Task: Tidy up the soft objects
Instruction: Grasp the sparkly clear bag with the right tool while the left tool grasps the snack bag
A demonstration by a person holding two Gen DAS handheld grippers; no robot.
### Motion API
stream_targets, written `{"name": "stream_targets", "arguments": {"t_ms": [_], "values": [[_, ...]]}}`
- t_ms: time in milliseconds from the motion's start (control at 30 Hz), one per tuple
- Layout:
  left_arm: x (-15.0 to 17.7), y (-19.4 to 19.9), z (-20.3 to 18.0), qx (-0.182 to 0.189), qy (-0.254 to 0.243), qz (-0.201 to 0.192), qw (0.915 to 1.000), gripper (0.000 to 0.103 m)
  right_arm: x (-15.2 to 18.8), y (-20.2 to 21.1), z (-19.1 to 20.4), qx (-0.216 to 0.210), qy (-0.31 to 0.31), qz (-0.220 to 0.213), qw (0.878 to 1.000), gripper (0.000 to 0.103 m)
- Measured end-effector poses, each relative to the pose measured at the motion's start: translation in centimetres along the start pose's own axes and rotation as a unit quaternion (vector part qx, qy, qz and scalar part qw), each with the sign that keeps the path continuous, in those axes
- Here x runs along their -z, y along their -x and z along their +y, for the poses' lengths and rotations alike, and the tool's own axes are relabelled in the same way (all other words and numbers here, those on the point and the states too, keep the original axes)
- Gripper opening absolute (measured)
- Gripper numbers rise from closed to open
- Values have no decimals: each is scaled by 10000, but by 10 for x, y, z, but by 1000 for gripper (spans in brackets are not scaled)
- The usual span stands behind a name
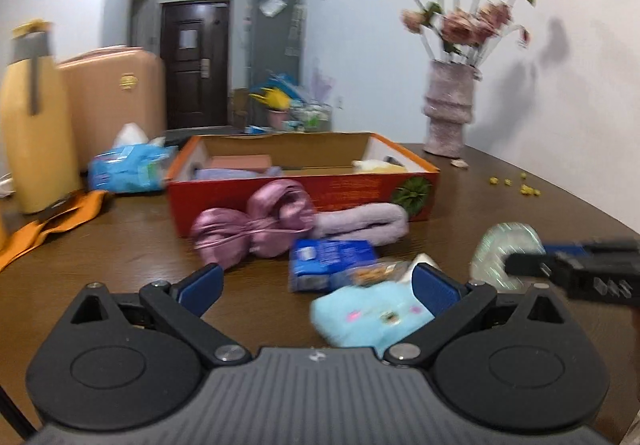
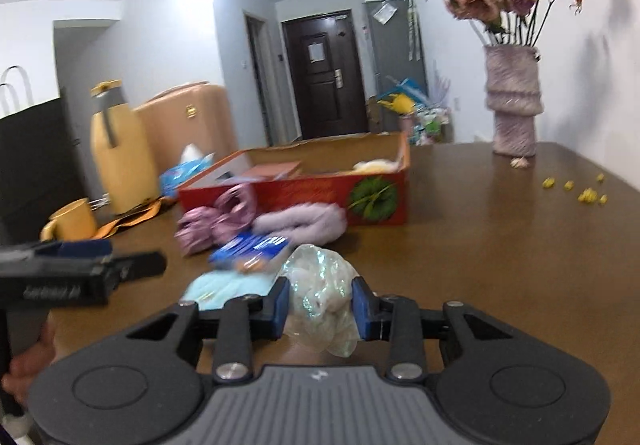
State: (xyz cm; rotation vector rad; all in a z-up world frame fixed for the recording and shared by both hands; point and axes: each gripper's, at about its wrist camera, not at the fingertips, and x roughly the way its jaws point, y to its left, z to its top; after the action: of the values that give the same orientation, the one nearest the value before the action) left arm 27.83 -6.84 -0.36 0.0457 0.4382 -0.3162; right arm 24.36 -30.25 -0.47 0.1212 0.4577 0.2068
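An open red cardboard box (image 1: 340, 189) (image 2: 320, 193) stands mid-table with several items inside. In front of it lie a pink satin bow (image 1: 252, 229) (image 2: 216, 219), a lilac fluffy roll (image 1: 364, 223) (image 2: 304, 223), a blue packet (image 1: 332, 261) (image 2: 252, 247) and a light blue soft cloth (image 1: 368, 313) (image 2: 228, 287). My left gripper (image 1: 316, 285) is open just above the light blue cloth. My right gripper (image 2: 319, 309) is shut on an iridescent white soft bundle (image 2: 320, 293), which also shows in the left wrist view (image 1: 504, 249).
A yellow thermos jug (image 1: 32, 117) (image 2: 118, 149), a yellow mug (image 2: 76, 221), orange cloth (image 1: 40, 229) and blue tissue pack (image 1: 128, 169) sit left. A vase of dried roses (image 1: 448, 109) (image 2: 514, 101) stands back right, with yellow crumbs (image 2: 584, 193) nearby.
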Motion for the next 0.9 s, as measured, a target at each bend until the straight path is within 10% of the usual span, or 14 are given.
{"name": "stream_targets", "arguments": {"t_ms": [533, 900], "values": [[-8, -83, -22, 508, -522, 811, 9940, 41, -41, -109, -31, -161, 84, 434, 9989, 36], [-17, -51, -24, 353, -448, 604, 9965, 37, -40, -93, -27, -146, 127, 266, 9995, 34]]}}
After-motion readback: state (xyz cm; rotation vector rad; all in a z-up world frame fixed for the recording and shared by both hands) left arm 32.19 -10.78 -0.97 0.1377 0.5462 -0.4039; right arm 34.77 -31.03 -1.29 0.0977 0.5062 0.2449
